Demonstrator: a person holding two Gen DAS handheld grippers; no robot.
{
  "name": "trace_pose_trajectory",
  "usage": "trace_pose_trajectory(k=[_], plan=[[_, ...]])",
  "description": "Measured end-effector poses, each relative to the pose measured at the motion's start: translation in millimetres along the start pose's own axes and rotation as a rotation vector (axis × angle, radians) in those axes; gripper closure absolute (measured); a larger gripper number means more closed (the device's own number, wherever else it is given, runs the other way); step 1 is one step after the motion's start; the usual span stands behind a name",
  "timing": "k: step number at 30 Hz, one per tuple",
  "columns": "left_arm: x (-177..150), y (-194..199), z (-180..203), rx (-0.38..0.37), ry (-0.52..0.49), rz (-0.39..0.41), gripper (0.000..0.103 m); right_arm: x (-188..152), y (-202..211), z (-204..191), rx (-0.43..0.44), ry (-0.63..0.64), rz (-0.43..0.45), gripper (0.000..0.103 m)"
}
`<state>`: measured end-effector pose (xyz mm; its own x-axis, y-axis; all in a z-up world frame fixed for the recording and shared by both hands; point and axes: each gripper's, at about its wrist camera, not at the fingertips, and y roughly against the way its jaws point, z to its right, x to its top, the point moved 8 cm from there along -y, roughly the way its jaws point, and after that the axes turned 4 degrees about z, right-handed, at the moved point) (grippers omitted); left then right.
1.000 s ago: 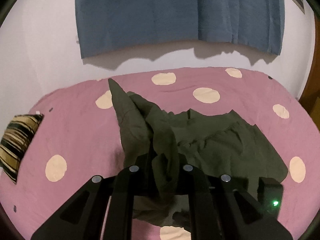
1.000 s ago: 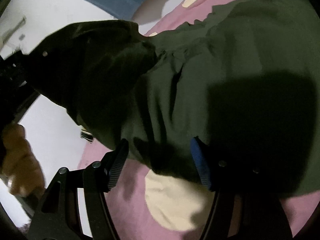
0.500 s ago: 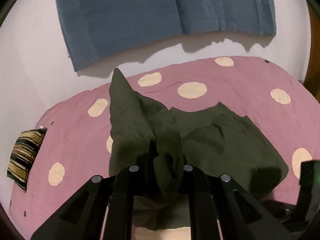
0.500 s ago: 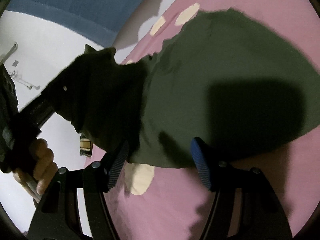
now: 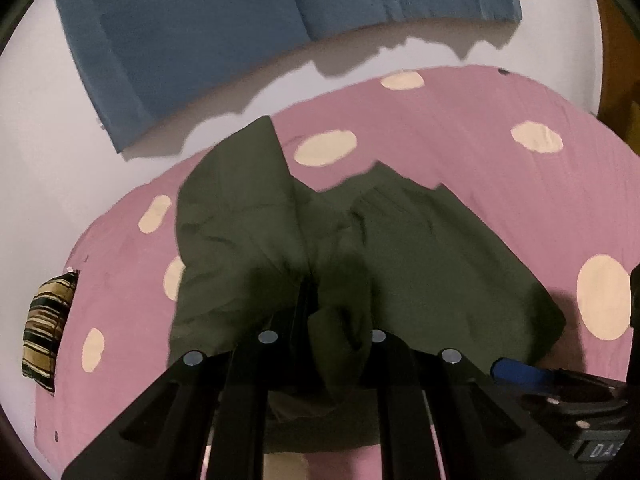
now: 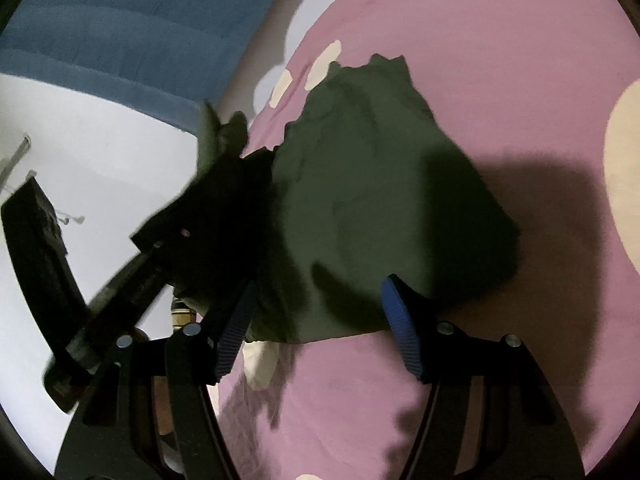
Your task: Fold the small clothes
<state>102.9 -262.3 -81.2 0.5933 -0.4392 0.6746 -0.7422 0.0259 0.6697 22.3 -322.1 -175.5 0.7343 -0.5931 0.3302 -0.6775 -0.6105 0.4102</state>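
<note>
I see the left gripper [image 5: 320, 320] clenched on a bunched fold of the dark olive-green cloth garment [image 5: 420, 260], the fabric pinched between its black fingers and spilling down over them in a hanging lump. From that grip the garment rises in a peaked flap on the left of the left wrist view, lifted off the bed, while its wider part spreads flat to the right on the pink bedsheet with cream polka dots [image 5: 460, 128]. In my right wrist view the right gripper [image 6: 316, 320] has its jaws released and standing wide, the ribbed blue pads [image 6: 400, 320] apart with nothing pressed between them; the near edge of the garment [image 6: 380, 200] lies just beyond and between the two fingertips, and I cannot tell whether either pad touches it. The left gripper's black body shows at the left of that view, blurred, with the raised dark part of the cloth around its tip. One of the right gripper's blue pads [image 5: 516, 372] also shows at the lower right of the left wrist view, near the garment's right corner. A blue fabric sheet [image 5: 240, 32] hangs on the white wall behind the bed, and a striped black-and-tan cushion [image 5: 48, 328] sits at the sheet's left edge.
</note>
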Motion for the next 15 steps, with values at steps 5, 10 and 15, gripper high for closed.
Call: trace_pose_trajectory(k=[5, 10, 15], plan=[[-10.7, -11.2, 17.1, -0.019, -0.014, -0.038, 0.092, -0.8, 2.8, 2.4, 0.005, -0.021, 0.0, 0.039], [-13.6, -12.7, 18.3, -0.023, -0.01, -0.031, 0.092, -2.6, -2.9, 2.0, 0.019, -0.035, -0.003, 0.039], [-15.9, -16.8, 18.1, -0.054, 0.018, -0.033, 0.092, -0.3, -0.8, 3.7, 0.016, -0.033, -0.004, 0.039]])
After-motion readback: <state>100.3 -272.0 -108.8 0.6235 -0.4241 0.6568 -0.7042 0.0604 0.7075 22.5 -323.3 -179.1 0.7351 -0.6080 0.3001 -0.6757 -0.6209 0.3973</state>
